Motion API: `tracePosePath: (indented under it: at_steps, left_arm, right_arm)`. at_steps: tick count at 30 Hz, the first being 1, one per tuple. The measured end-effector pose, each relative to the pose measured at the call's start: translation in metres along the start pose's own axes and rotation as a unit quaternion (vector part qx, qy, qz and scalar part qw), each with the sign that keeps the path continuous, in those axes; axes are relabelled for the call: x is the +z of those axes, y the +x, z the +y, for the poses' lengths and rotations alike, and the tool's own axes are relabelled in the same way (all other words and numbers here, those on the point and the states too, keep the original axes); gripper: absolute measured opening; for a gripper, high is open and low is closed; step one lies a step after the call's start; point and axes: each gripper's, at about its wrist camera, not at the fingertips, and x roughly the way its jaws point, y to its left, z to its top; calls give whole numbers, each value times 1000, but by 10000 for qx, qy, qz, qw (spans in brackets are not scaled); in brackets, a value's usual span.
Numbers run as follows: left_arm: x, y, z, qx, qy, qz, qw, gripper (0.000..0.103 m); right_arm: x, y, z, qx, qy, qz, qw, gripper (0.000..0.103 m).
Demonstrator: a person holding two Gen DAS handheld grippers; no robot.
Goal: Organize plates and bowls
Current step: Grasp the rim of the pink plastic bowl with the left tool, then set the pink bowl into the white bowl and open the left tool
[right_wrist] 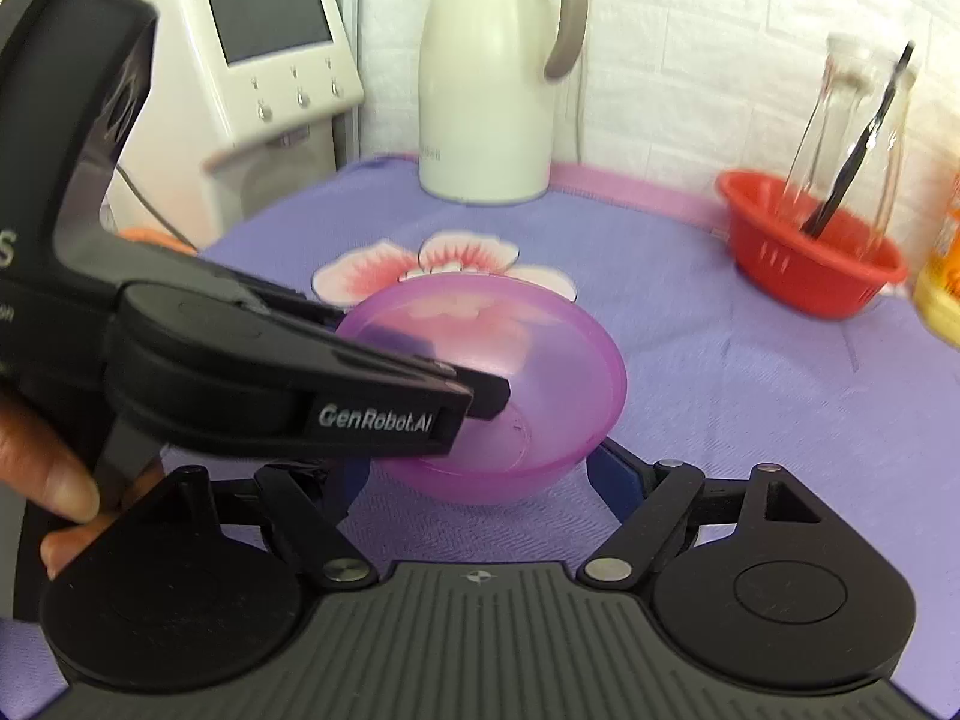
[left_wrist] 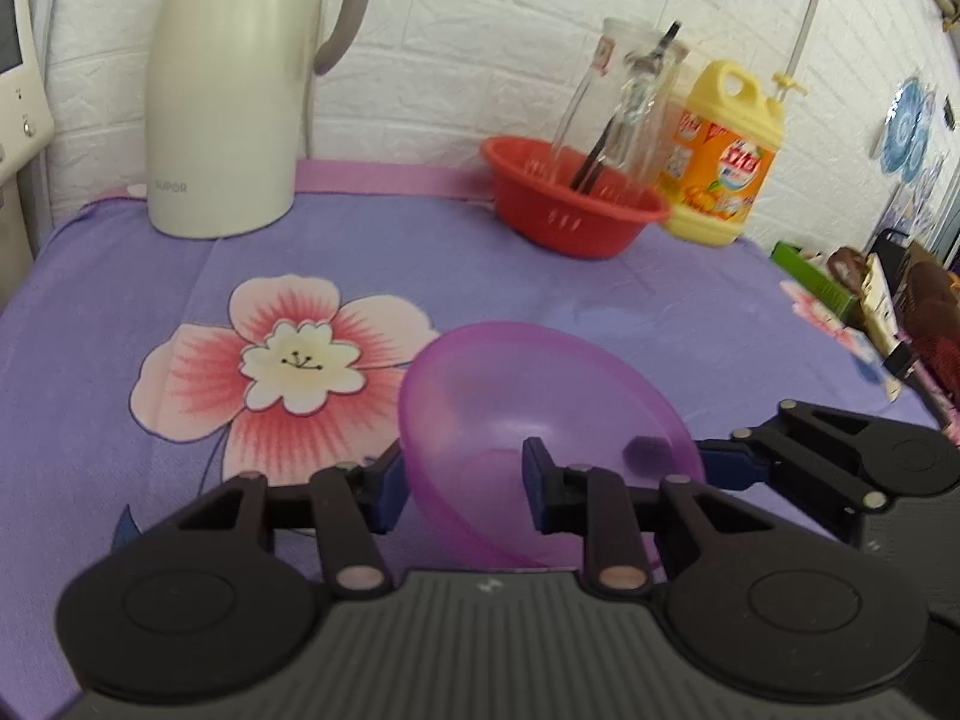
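A translucent purple bowl (left_wrist: 540, 420) sits tilted just above the purple flowered tablecloth (left_wrist: 180, 276). My left gripper (left_wrist: 462, 480) is shut on its near-left rim, one finger outside and one inside. My right gripper (left_wrist: 738, 462) comes in from the right and clamps the bowl's right rim; a dark pad shows through the wall. In the right wrist view the bowl (right_wrist: 528, 360) is between my right gripper's (right_wrist: 480, 474) fingers, and the left gripper (right_wrist: 474, 396) reaches in from the left with one finger inside the bowl.
A cream thermos jug (left_wrist: 234, 90) stands at the back left. A red colander (left_wrist: 576, 204) with a glass bottle (left_wrist: 624, 96) stands at the back, a yellow detergent bottle (left_wrist: 720, 150) beside it. A white appliance (right_wrist: 264, 72) stands left. Clutter (left_wrist: 888, 294) lies past the table's right edge.
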Motion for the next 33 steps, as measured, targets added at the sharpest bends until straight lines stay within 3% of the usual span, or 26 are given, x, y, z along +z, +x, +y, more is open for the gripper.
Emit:
tracePosePath:
  at_steps: [6,10,18,23,28,33]
  left_arm:
    - [2,-47,-47,-75,154,-268,9995,25]
    - [-10,-79,-99,-198,351,-292,9988,25]
    - [-70,-117,-220,-795,694,-45,9944,25]
    - [-124,-132,-288,-882,1024,3,9908,25]
    - [-155,-132,-312,-798,1091,210,9906,25]
    - [-165,-128,-311,-662,1087,306,9914,26]
  right_arm:
    - [0,-53,-1,-51,-49,-380,9993,103]
    - [-11,-106,-5,-108,-78,-489,9987,103]
    - [-89,-222,-28,-395,375,-537,9971,103]
    - [-144,-279,-31,-626,580,-493,9951,103]
    - [-179,-294,-30,-666,642,-348,9951,103]
    - [-199,-295,-32,-458,765,-317,9955,103]
